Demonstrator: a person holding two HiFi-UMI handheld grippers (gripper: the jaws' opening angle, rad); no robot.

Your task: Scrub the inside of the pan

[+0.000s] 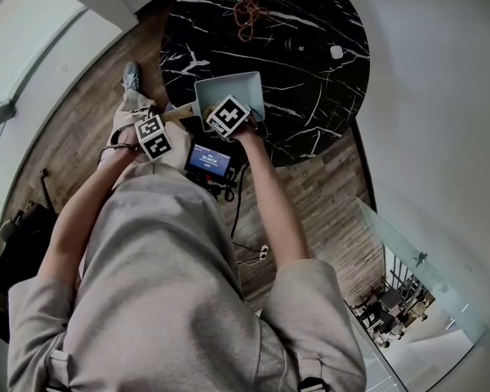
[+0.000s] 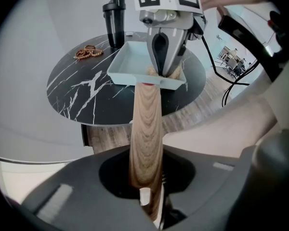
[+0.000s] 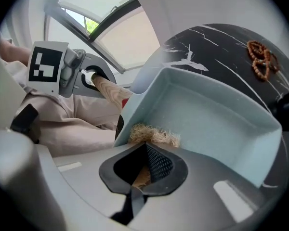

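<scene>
Pale blue square pan [image 1: 229, 88] is set on the black marbled tabletop [image 2: 86, 95], at the edge nearest the person, with its wooden handle [image 2: 147, 124] projecting off that edge. Whether the base lies fully flat cannot be told.

Left claw [image 2: 147, 177]: narrowed onto the wooden handle, which is clamped between the pads. The hold is judged to be a brace, so that the pan is kept from sliding or turning while it is rubbed.

Right claw [image 3: 144, 165]: drawn nearly together on a fibre scrubber [image 3: 154, 134]. Tan strands are pinched between the pads and a frayed tuft sticks out ahead. The tuft is pressed against the inside of the pan, at the wall nearest the handle. The claw is pointed tip-down from above, presumably so that the fibres are pushed into the seam of floor and wall.

Containers:
- Pan: nothing is seen inside but the scrubber tuft. The floor looks bare, and no water, foam or residue can be made out.
- Black shaker bottle [image 2: 114, 20]: stood upright at the far side of the tabletop, lid on, contents hidden.

A bead bracelet [image 2: 88, 52] is laid near the bottle, apart from the pan.
</scene>
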